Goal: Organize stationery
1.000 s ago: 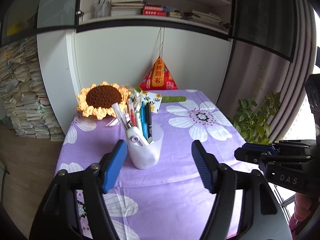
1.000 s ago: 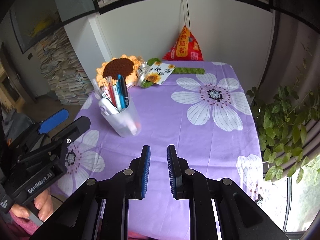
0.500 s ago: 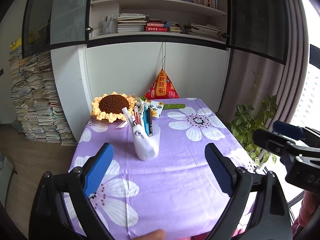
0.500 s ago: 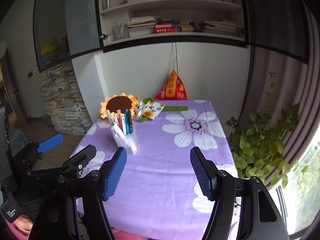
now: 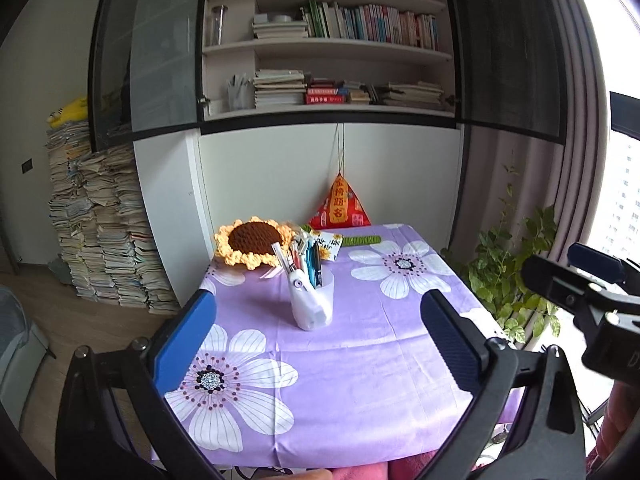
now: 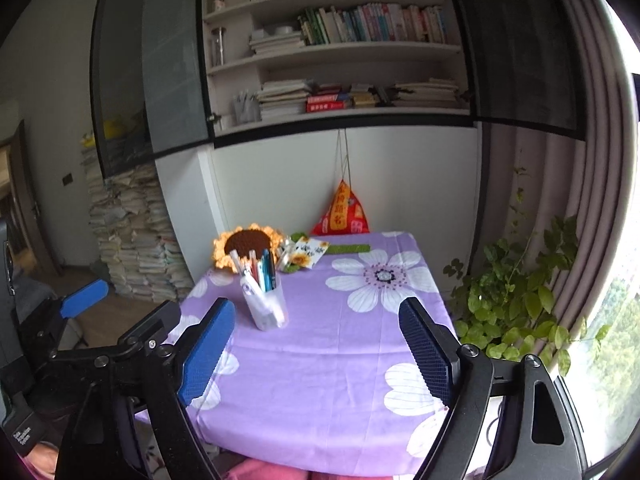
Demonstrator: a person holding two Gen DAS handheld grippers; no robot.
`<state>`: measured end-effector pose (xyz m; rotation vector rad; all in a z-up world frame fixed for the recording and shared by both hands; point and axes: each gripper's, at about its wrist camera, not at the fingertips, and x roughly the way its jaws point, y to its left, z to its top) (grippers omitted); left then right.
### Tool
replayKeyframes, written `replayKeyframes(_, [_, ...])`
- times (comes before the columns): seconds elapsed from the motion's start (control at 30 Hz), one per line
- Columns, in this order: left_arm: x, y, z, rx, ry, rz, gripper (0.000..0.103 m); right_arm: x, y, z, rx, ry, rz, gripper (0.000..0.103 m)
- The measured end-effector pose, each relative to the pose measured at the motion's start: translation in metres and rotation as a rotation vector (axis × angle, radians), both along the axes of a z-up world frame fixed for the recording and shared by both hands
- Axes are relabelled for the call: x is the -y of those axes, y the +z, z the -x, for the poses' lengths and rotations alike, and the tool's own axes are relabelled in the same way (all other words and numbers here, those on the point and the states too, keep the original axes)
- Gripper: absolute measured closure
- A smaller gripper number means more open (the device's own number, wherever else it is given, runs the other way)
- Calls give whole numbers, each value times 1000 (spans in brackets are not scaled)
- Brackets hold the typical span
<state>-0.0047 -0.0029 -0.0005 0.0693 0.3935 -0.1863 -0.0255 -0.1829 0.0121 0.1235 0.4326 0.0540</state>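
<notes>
A translucent white cup (image 5: pixel 312 306) (image 6: pixel 267 308) full of several pens stands on the purple flowered tablecloth (image 5: pixel 360 344) (image 6: pixel 340 352). Both grippers hang back over the near edge of the table, well short of the cup. My left gripper (image 5: pixel 318 336) has its jaws opening wide, with nothing between them. My right gripper (image 6: pixel 318 344) is also opening, its blue pads empty. Each gripper shows at the side of the other's view: the right gripper (image 5: pixel 592 276) at the right, the left gripper (image 6: pixel 120 320) at the left.
At the table's far side lie a crocheted sunflower (image 5: pixel 252 240), a sunflower-print card (image 5: pixel 326 242), a green strip (image 5: pixel 360 240) and a red triangular bag (image 5: pixel 340 208). Bookshelves rise behind. Stacked papers (image 5: pixel 100 224) stand left, a leafy plant (image 5: pixel 512 264) right.
Both grippers pulled back and up from the cup, which now looks smaller and farther. Both opened: the right from nearly shut to wide, the left from partly open to wider.
</notes>
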Motion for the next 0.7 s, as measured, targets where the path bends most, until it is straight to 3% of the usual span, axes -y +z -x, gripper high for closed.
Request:
replayKeyframes(0.2, [-3,4,7,15,8,13,1,0,6,14,38,-25,30,18])
replayKeyframes(0.7, [0,2,11,13,3,10,1,5,3,17,30,-37,17,18])
